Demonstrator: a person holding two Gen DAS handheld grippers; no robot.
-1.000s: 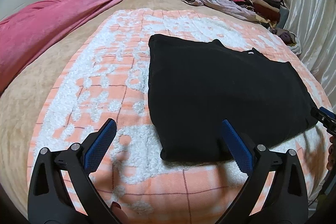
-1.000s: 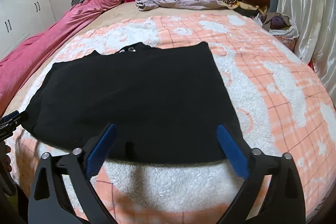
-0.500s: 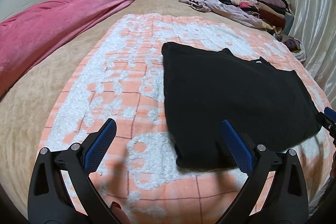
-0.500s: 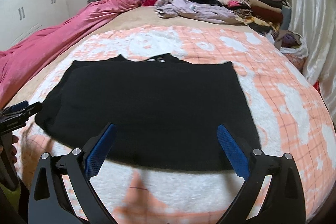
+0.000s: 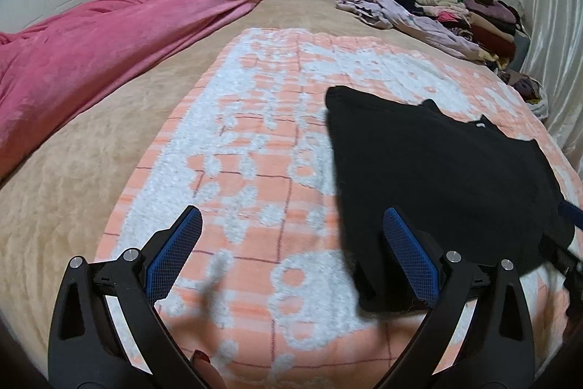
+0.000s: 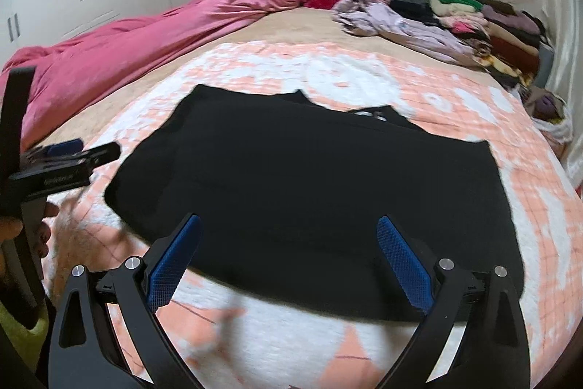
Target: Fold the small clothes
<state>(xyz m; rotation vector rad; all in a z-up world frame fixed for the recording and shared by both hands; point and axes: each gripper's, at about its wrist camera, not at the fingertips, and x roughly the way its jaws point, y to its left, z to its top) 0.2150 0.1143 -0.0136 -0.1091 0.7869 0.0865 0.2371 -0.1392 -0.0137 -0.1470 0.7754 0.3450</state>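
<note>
Black garment [image 6: 313, 192] lies flat on the bed's blanket [image 5: 255, 141], spread for folding. You hold left hand-held gripper [image 5: 291, 254] and right hand-held gripper [image 6: 288, 261] spread, empty, above its near corners.

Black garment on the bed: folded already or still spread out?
Spread flat. The black garment lies open on the orange-and-white blanket, neckline showing at its far edge; neither open gripper holds it.

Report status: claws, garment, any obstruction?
Left claw open, empty. Right claw open, empty. Black garment flat on the blanket. Nothing blocking.
</note>
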